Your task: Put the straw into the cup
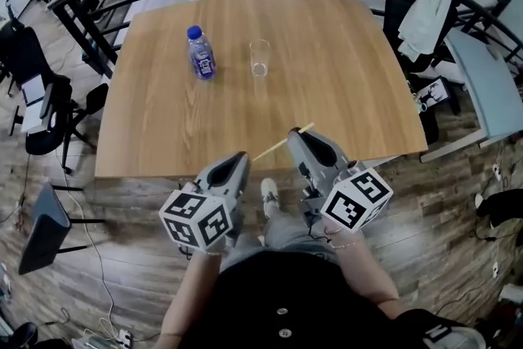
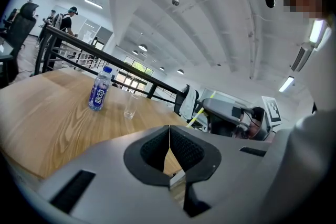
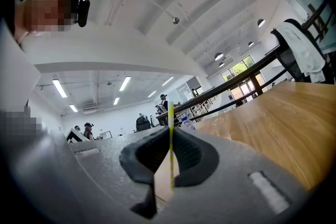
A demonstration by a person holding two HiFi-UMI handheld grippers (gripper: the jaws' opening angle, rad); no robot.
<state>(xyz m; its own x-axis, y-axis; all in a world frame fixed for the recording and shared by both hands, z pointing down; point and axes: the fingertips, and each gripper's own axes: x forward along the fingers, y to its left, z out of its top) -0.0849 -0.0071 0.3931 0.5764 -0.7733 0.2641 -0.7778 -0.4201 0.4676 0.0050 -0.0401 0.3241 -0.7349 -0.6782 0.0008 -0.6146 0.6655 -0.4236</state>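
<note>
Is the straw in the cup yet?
Out. The straw is clamped in the right hand-held gripper at the table's near edge; the cup stands upright, empty, farther across.
</note>
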